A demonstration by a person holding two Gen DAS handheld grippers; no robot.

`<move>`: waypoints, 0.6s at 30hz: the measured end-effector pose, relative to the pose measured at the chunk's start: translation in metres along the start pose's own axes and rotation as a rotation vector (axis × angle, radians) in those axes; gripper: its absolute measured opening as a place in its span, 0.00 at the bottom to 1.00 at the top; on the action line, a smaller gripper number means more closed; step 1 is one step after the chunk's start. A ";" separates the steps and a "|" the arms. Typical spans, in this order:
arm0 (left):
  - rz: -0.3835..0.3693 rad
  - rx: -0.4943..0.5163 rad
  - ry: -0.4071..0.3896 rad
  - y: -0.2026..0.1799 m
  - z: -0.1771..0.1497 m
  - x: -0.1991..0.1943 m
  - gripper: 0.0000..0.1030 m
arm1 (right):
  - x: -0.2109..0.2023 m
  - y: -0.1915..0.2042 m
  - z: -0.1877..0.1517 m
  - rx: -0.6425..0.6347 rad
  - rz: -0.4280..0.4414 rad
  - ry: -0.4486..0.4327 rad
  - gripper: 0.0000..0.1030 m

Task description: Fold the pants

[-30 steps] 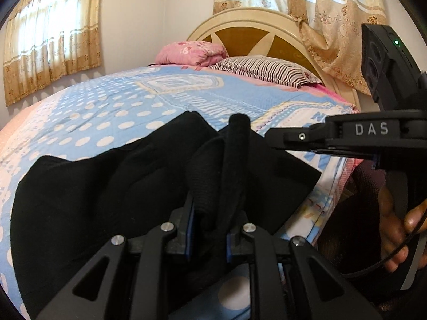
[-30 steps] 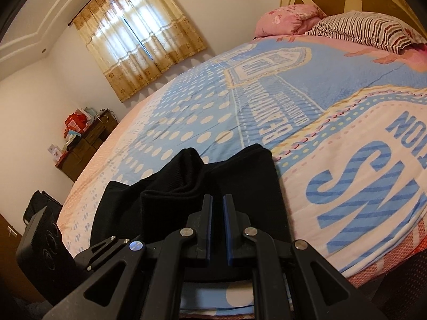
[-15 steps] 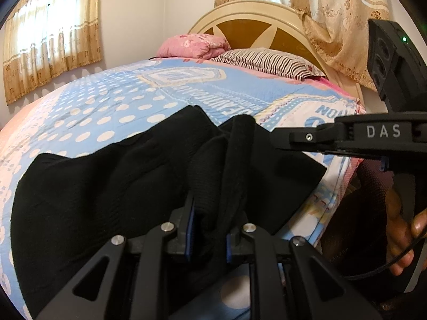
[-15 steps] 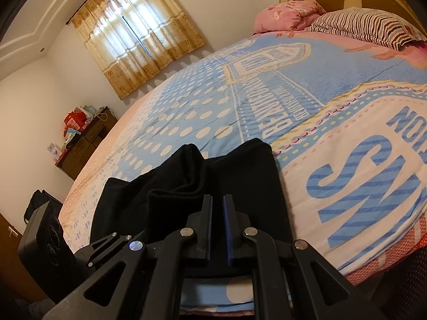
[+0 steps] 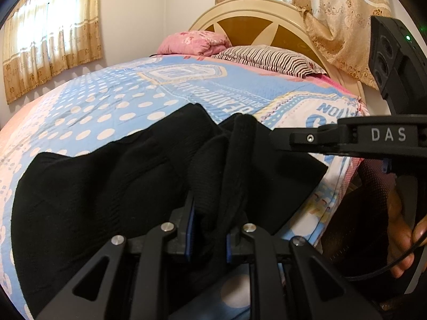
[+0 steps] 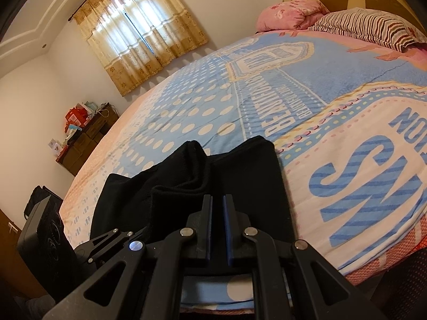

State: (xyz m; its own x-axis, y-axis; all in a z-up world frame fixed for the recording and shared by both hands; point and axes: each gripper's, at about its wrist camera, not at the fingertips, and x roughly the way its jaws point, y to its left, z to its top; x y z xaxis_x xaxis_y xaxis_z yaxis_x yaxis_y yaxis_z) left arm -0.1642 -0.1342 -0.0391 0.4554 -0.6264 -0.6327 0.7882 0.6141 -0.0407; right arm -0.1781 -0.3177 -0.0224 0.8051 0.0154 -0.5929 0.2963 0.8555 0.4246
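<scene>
— Lying bunched near the foot edge of the bed, were they, those black knit pants (image 5: 106, 200)?

— Yes. The black knit pants (image 6: 240, 176) sat on the blue, white-dotted bedspread with big printed letters (image 6: 293, 74), spread toward the left and gathered into ridges in the middle.

— And the left hand-held gripper (image 5: 208, 229)?

— Its two blue-padded fingers were clamped on a raised fold of the pants; the cloth filled the gap between them and stood up in a thick ridge just ahead of the tips.

— What about the right hand-held gripper (image 6: 217, 224)?

— From its own camera, its fingers stood close together with a narrow slit between them, right over the near edge of the pants. Black fabric lay behind and under the tips, but I could not tell whether any was pinched inside. In the left view, the right hand-held gripper (image 5: 301, 138) reached in sideways from the right, its tip over the pants' right part, "DAS" lettered on its body, and the person's hand (image 5: 403, 232) wrapped the handle below.

— Anything else around?

— A pink flowered pillow (image 5: 194, 42) and a brown-and-white striped pillow (image 5: 267, 58) lay side by side against the cream and brown rounded headboard (image 5: 250, 21). A dark wooden dresser piled with red boxes (image 6: 85, 133) stood by the far wall, below a gold-curtained window (image 6: 138, 32).
</scene>
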 end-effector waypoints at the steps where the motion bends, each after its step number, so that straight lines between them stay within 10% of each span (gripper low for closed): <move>1: -0.001 -0.001 0.000 0.000 0.000 0.000 0.18 | 0.000 -0.001 -0.001 0.004 -0.001 0.001 0.08; 10: -0.037 -0.142 -0.114 0.044 0.013 -0.046 0.18 | -0.004 -0.004 -0.003 0.004 0.007 -0.004 0.08; 18: 0.168 -0.418 -0.306 0.148 -0.003 -0.131 0.18 | 0.020 0.019 -0.008 -0.035 0.074 0.048 0.08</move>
State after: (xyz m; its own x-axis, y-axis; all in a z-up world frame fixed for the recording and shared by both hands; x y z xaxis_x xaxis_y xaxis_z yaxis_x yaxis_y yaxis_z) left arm -0.1087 0.0400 0.0351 0.7098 -0.5761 -0.4053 0.4907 0.8173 -0.3022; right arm -0.1602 -0.2971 -0.0316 0.7985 0.1035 -0.5930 0.2178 0.8687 0.4449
